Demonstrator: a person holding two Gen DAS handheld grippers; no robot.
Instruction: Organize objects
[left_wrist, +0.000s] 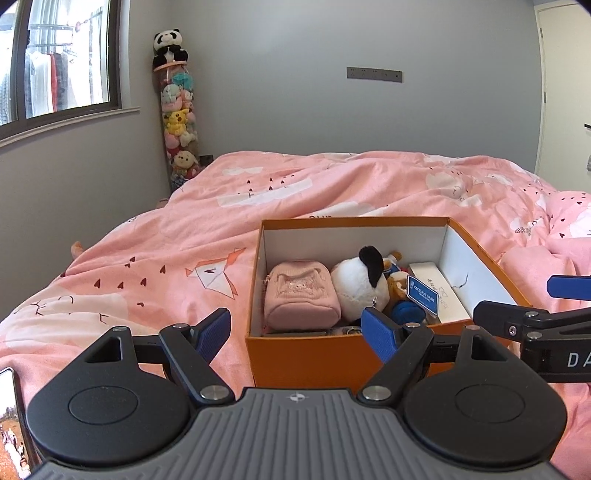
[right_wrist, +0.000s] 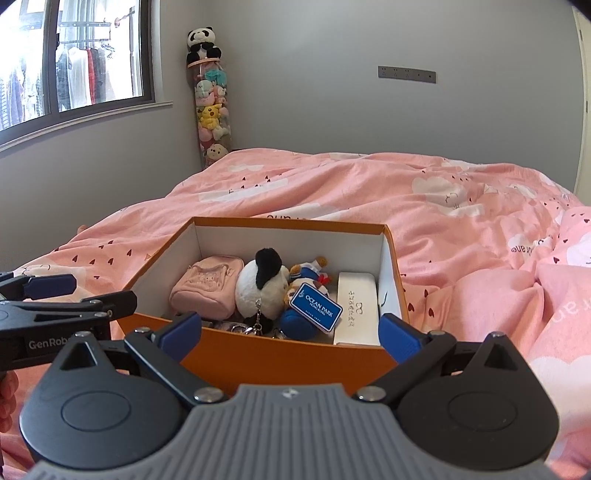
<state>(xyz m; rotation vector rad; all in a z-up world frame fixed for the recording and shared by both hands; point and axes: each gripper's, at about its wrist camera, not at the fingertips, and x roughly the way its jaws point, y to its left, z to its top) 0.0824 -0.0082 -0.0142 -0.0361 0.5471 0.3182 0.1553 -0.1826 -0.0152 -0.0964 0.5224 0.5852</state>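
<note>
Nearest: left gripper (left_wrist: 297, 334), spread wide, nothing held, poised just short of the near-left corner of orange box (left_wrist: 314, 354); blue pads (left_wrist: 212, 334) clear of the cardboard. Right gripper (right_wrist: 291, 332), likewise spread wide and empty, straddling the box's near wall without touching it.

Inside box, left to right:
- pink pouch (right_wrist: 205, 291), upright, against left wall.
- black-and-white plush (right_wrist: 260, 286), touching pouch, metal keyring clip hanging at front.
- small sailor-dressed plush (right_wrist: 308, 271), behind and right of the round one, partly hidden.
- blue tag (right_wrist: 316, 310) reading "OCEAN PARK", tilted, over a blue round item; nature of that item unclear.
- white glasses case (right_wrist: 356, 308), lengthwise along right wall.
- keys or rings at near edge, too hidden to identify.

Beneath box: pink duvet (left_wrist: 147, 258), rumpled, printed with clouds and small hearts.

Beyond: clear tube of plush toys (left_wrist: 179, 122) in room corner, panda toy (left_wrist: 170, 46) on top; window (left_wrist: 55, 59) at left; grey wall plate (left_wrist: 374, 74).
</note>
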